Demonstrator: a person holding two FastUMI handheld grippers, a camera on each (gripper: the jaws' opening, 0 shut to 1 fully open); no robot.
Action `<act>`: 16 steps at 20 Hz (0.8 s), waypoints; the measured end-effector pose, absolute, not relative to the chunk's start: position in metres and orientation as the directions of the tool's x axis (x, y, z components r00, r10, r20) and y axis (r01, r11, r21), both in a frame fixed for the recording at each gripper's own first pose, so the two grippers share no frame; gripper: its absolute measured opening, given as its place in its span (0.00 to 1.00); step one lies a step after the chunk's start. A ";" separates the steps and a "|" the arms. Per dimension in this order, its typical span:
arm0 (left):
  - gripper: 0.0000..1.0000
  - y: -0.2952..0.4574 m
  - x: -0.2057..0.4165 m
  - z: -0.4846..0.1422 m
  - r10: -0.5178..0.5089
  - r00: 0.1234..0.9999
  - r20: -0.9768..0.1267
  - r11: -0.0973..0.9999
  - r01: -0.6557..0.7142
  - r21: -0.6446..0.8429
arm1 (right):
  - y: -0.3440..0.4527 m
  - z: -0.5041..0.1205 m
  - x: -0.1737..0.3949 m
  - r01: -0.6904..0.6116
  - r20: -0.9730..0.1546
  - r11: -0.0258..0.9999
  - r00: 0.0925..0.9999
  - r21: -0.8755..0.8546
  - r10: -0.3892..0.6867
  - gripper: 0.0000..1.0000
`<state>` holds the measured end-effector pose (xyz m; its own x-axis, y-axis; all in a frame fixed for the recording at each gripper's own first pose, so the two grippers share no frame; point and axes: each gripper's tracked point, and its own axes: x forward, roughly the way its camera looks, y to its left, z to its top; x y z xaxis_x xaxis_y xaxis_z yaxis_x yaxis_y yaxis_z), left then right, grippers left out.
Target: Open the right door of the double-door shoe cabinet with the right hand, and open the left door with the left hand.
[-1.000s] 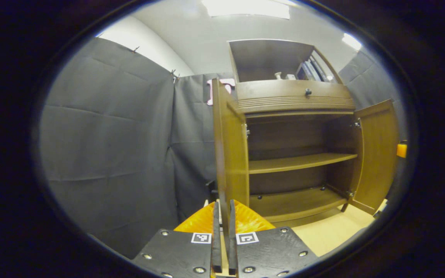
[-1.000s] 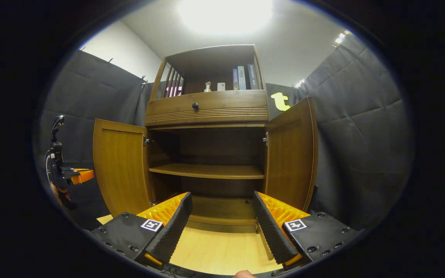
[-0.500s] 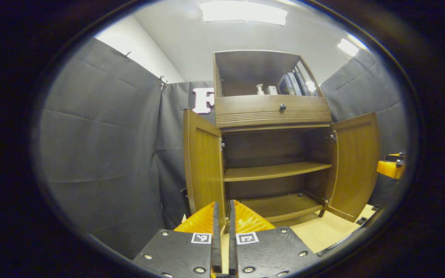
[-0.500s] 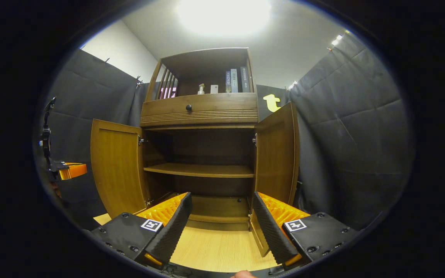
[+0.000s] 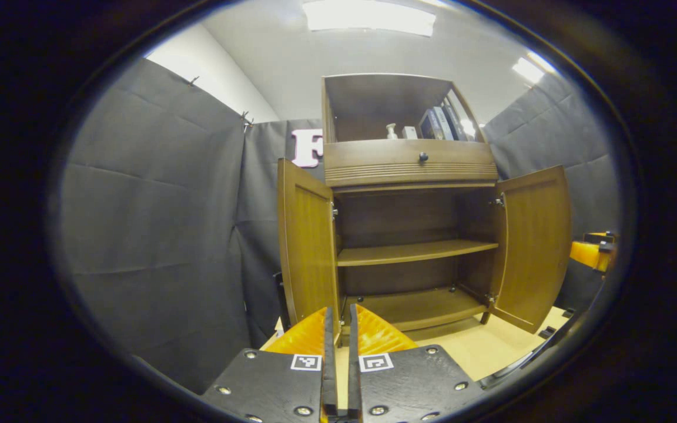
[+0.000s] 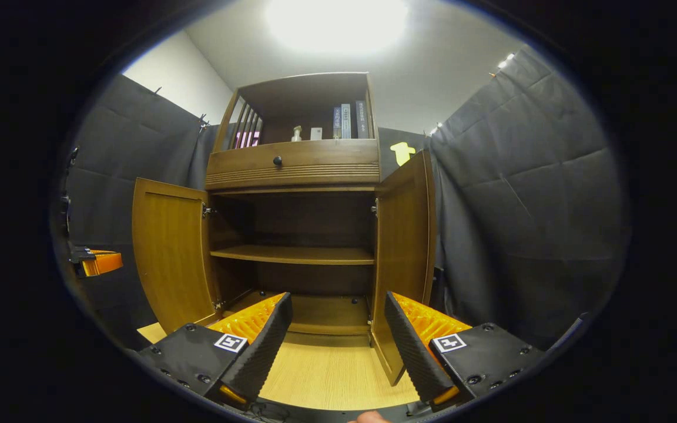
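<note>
1. Wooden shoe cabinet [image 6: 294,235] stood at frame centre in the right gripper view, both doors swung wide.
2. Right door [image 6: 403,235] hung upright just above and between the fingers of the right gripper [image 6: 335,346], which was spread and held nothing.
3. Left door [image 5: 306,247] stood directly above the left gripper [image 5: 338,364], its fingers pressed together on nothing.
4. Judgement: each gripper was nearer its own door; no further pull appeared necessary.

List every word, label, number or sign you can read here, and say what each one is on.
No text reads clearly.
Book spines on the cabinet's top shelf: lettering too small and blurred.
Square coded markers on the right gripper and the left gripper: patterns, not words.
Small white box beside the books: nothing legible.
</note>
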<state>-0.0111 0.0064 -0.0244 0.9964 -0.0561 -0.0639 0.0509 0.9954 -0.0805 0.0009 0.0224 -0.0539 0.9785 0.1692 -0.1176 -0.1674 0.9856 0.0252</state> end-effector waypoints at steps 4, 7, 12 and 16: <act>0.10 0.008 -0.009 -0.019 -0.042 0.998 -0.047 0.996 0.038 -0.085 | 0.020 -0.050 0.003 -0.159 -0.109 0.987 0.981 0.024 0.161 0.99; 0.18 0.006 -0.008 -0.020 -0.045 0.998 -0.046 0.995 0.040 -0.095 | 0.016 -0.048 0.006 -0.152 -0.102 0.988 0.983 0.018 0.153 0.99; 0.35 0.011 -0.004 -0.016 -0.024 0.999 -0.036 0.996 0.021 -0.082 | 0.010 -0.047 0.009 -0.140 -0.103 0.990 0.985 0.017 0.141 0.99; 0.52 0.008 -0.002 -0.013 -0.024 0.999 -0.026 0.997 0.022 -0.080 | 0.008 -0.048 0.010 -0.137 -0.104 0.990 0.985 0.016 0.138 0.98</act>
<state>-0.0024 0.0076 -0.0130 0.9994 -0.0239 -0.0265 0.0217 0.9966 -0.0798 0.0104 0.0078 -0.0476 0.9851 0.1375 -0.1037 -0.1366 0.9905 0.0160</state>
